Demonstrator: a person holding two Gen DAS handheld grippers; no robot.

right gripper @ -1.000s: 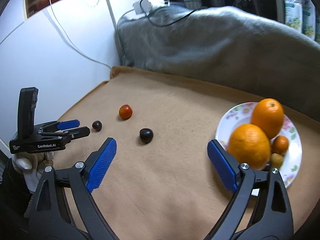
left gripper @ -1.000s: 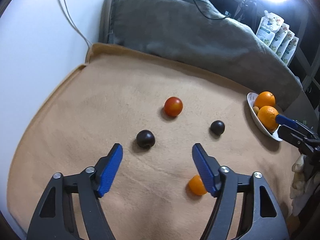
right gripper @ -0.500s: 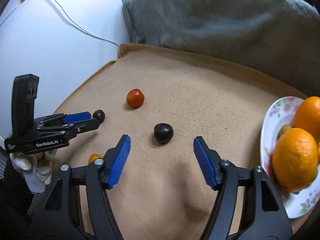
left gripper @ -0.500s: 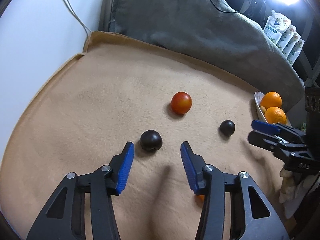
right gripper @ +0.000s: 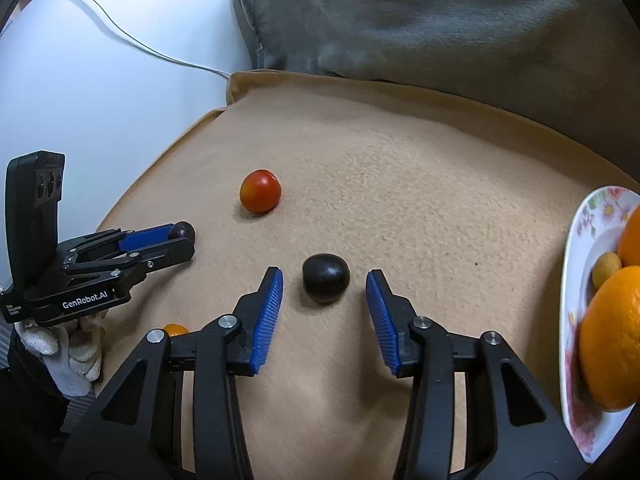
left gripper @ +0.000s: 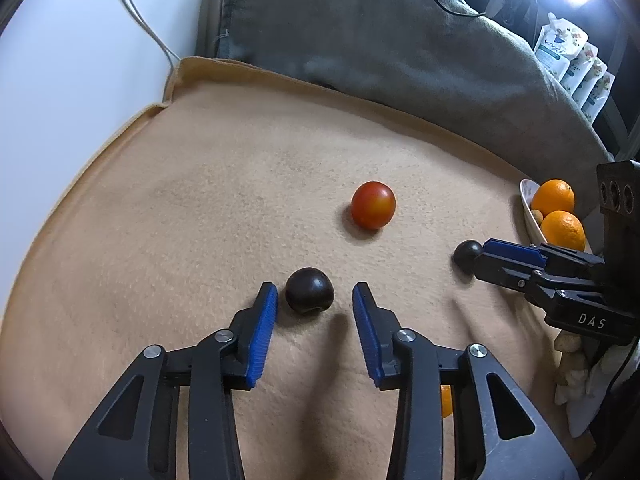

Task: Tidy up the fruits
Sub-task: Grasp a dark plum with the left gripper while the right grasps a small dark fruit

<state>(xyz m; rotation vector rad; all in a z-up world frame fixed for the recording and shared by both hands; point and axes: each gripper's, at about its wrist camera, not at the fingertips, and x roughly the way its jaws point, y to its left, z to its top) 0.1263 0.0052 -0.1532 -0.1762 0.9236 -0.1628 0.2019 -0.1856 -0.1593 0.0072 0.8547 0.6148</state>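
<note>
Risk of a roll: your left gripper (left gripper: 314, 306) and right gripper (right gripper: 324, 292) have both just been narrowing, each about one dark plum (left gripper: 309, 290) (right gripper: 326, 283) without touching it. Close off-centre and a pad will nudge the round fruit away across the soft tan blanket (right gripper: 400, 200). The plate (right gripper: 576, 264) of oranges (right gripper: 610, 336) waits at the right; grey cushion (left gripper: 380, 40) and white wall (left gripper: 80, 60) behind.

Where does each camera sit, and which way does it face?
Left wrist: on the left gripper, looking down its fingers at a dark fruit between jaws just closing, not touching; right gripper at right.
Right wrist: on the right gripper, jaws likewise closing around a second dark fruit; left gripper, gloved hand at left.
Shared: tomato, both dark fruits, plate.
</note>
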